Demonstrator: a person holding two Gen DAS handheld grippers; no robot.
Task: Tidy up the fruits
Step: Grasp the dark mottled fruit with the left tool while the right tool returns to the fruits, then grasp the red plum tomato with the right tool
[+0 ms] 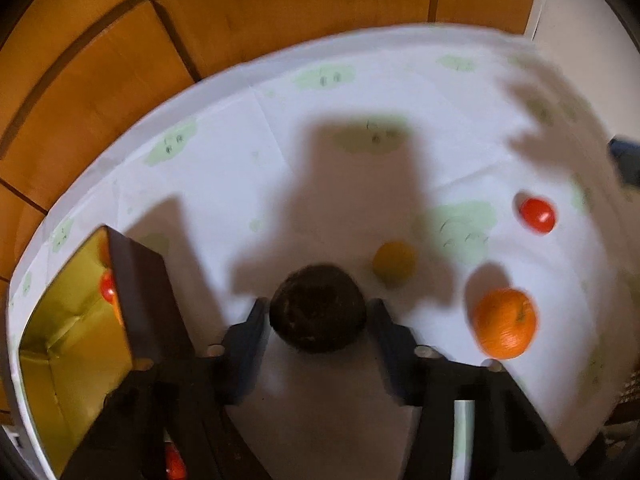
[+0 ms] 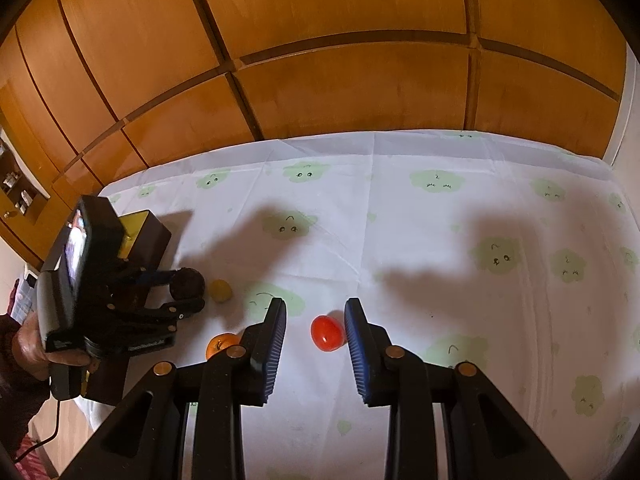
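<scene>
White tablecloth (image 2: 400, 240) with pale green cloud faces

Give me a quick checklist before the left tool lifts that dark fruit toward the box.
1. Dark fruit sits between the fingers of the left tool: ok.
2. Pads pressing firmly on it: cannot tell.
3. Box open, with room inside: ok.
4. Yellow fruit apart from the left tool: ok.
5. Right tool open, holding nothing: ok.
</scene>
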